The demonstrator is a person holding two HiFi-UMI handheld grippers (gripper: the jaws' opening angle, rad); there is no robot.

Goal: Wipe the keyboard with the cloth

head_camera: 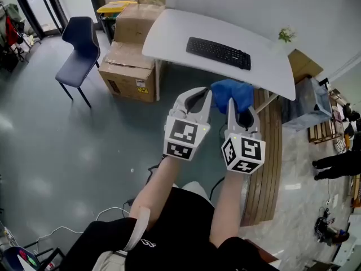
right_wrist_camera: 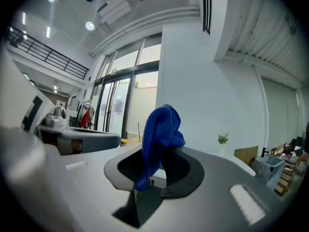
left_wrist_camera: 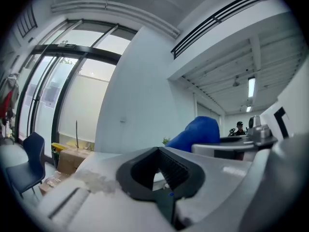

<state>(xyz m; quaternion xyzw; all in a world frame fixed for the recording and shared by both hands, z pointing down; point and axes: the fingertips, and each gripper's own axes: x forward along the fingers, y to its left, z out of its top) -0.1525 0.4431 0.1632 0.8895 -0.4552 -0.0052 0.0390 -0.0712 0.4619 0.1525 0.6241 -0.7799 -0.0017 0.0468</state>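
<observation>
A white table (head_camera: 175, 33) with rounded corners stands at the far side of a high-ceilinged room with a grey, glossy floor (head_camera: 51, 151), white walls and tall glass doors (right_wrist_camera: 120, 100). The black keyboard (head_camera: 218, 52) lies on the table's far right half, angled across the top. A small green plant (head_camera: 286, 35) sits near the right end.

The blue cloth (head_camera: 231, 94) is off the table, bunched in the air just short of its near edge and well apart from the keyboard. The right gripper (head_camera: 241, 105) has its jaws clamped on the cloth, a fold of which hangs down between the black pads. The left gripper (head_camera: 196, 95) is held just beside it, to the left. Its jaws are drawn together at the tips with nothing between them.

Stacked cardboard boxes (head_camera: 130, 66) crowd the table's left side. A dark blue chair (head_camera: 79, 49) stands farther left on open floor. A slatted wooden bench (head_camera: 265, 151) runs along the right from under the table's near edge, with a grey crate (head_camera: 313, 100) beyond it. A person in black (head_camera: 338, 165) is at the far right edge. White cables (head_camera: 107, 213) trail over the near floor by the operator's feet.
</observation>
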